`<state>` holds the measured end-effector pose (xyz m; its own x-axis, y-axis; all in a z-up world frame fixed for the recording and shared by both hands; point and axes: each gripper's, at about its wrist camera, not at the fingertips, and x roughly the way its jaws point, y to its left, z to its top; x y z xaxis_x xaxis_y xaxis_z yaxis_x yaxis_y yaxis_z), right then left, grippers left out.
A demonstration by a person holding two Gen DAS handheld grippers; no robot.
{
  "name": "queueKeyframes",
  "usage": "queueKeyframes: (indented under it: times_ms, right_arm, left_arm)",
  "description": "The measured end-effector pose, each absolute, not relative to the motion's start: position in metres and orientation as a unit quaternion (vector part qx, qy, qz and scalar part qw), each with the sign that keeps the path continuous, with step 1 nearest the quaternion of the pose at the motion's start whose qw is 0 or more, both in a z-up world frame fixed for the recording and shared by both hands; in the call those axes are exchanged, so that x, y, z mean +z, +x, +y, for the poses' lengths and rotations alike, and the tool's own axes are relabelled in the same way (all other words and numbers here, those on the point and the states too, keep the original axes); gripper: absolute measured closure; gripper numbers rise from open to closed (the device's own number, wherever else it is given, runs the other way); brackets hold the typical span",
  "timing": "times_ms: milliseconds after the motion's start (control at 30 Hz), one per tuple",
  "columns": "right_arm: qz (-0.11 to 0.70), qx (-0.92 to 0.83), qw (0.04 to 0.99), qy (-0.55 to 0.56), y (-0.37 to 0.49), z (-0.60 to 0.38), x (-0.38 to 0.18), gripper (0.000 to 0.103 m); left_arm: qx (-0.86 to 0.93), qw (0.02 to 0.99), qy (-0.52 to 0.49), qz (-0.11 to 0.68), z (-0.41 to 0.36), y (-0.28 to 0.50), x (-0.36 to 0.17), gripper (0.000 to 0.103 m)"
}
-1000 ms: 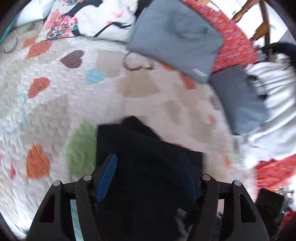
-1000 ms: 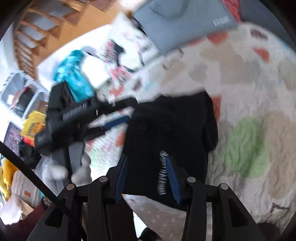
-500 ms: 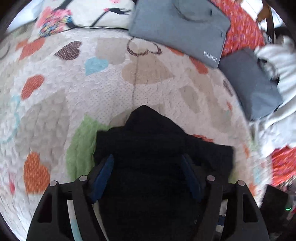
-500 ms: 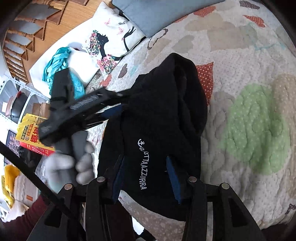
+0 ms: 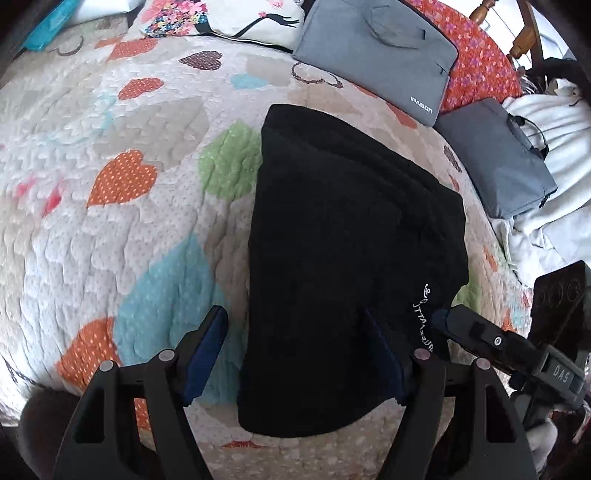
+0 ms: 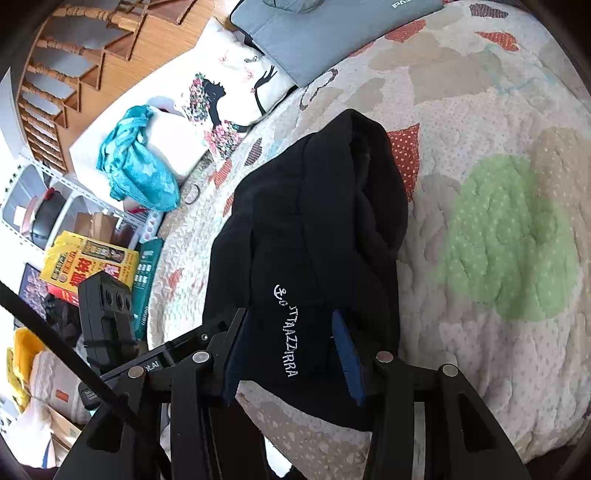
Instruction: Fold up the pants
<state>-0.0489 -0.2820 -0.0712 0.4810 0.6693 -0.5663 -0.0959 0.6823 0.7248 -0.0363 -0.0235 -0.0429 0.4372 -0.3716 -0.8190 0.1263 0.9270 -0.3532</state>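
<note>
Pants: black, lying on the heart-patterned quilt of the bed, already doubled into a compact thick bundle; white lettering faces up on the near end.
Where they lie: middle of the left wrist view, running from about 12 o'clock down to 6 o'clock, near edge at the quilt's border.
Left gripper: blades well apart, nothing pinched; the right blade lies over the dark cloth, the left one over bare quilt.
Right gripper: blades part-way apart, straddling the lettered end; I cannot tell whether the pads press on the cloth.
Around: two grey laptop bags at 1 o'clock, a printed pillow at 12 o'clock, clear of the bundle.
Done, as I judge: the main folds look finished; layers are stacked.
Left, as I judge: at most one more fold or some tidying, since the far layers sit uneven and lumpy.
</note>
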Motion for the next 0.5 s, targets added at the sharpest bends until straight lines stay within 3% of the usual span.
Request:
queueKeyframes:
  times_ms: [233,500]
  right_arm:
    - [0.418,0.26,0.79,0.366,-0.036,-0.297,-0.032,0.035]
    - [0.428,0.261,0.751,0.429,0.039,-0.298,-0.061,0.038]
  left_arm:
    - [-0.159,0.842,-0.127,0.5,-0.022,-0.054,-0.049,0.029]
    - [-0.164,0.846,-0.114,0.494,-0.024,-0.055,-0.051,0.027]
